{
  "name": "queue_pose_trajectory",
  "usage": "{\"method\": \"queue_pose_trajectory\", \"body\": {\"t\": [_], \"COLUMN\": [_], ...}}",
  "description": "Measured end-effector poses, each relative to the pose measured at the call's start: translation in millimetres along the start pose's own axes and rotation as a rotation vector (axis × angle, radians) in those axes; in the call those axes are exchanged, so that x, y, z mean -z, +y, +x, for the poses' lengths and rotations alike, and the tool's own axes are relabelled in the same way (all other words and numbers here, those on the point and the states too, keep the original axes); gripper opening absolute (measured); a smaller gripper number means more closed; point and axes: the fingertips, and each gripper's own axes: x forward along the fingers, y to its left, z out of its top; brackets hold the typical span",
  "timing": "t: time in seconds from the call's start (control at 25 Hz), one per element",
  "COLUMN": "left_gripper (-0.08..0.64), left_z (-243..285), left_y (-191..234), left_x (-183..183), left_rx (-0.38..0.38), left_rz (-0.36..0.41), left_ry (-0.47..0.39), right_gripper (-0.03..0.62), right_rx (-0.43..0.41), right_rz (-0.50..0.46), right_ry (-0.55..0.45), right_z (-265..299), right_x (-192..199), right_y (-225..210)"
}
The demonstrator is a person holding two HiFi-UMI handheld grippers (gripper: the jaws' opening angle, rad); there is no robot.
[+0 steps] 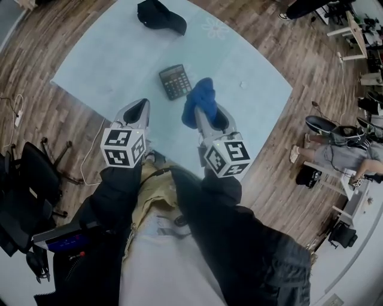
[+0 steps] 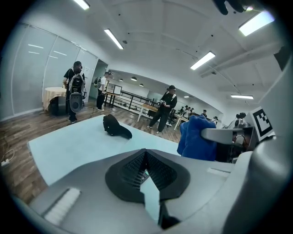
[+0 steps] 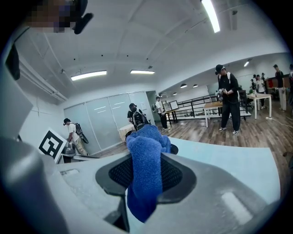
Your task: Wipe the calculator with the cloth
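Grips the cloth (image 3: 145, 183) in the right gripper (image 3: 146, 157), jaws clamped on its middle so that a blue bunch stands above them and a tail hangs below. Holds that bunch at the calculator's (image 1: 175, 82) near right corner, overlapping it in the head view, yet lifted off it as far as can be judged (no view shows cloth pressed on keys). Carries the left gripper (image 1: 142, 106) on the calculator's near left, apart from the cloth, jaws closed tip to tip with nothing between them.

Finds the calculator lying flat, face up, on a pale blue mat (image 1: 96, 66) spread over the wood floor (image 1: 60, 125), with a black cap (image 1: 160, 16) beyond the calculator, near the mat's far edge.

Counts the pick-up as done: cloth in the jaws and close to the calculator. Leaves the wiping itself, which looks not yet begun: lower the cloth onto the calculator's face, rub across keys and display, perhaps pin the calculator's left edge with the free gripper so that it does not slide on the mat. Cannot tell from here whether the face is dusty or clean.
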Motion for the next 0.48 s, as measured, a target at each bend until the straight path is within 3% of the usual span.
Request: {"method": "queue_pose_trajectory", "body": {"t": [0.48], "left_gripper": [-0.005], "left_z": [24.7], "left_y": [40.2], "left_x": [27.1], "left_rx": [0.001], "left_rz": [-0.058], "left_ry": [0.102], "right_gripper": [0.123], "right_rx": [-0.02], "right_rz": [0.035], "right_ry": [0.166], "right_z": [46.4], "right_x": [52.1], "right_y": [3.3]}}
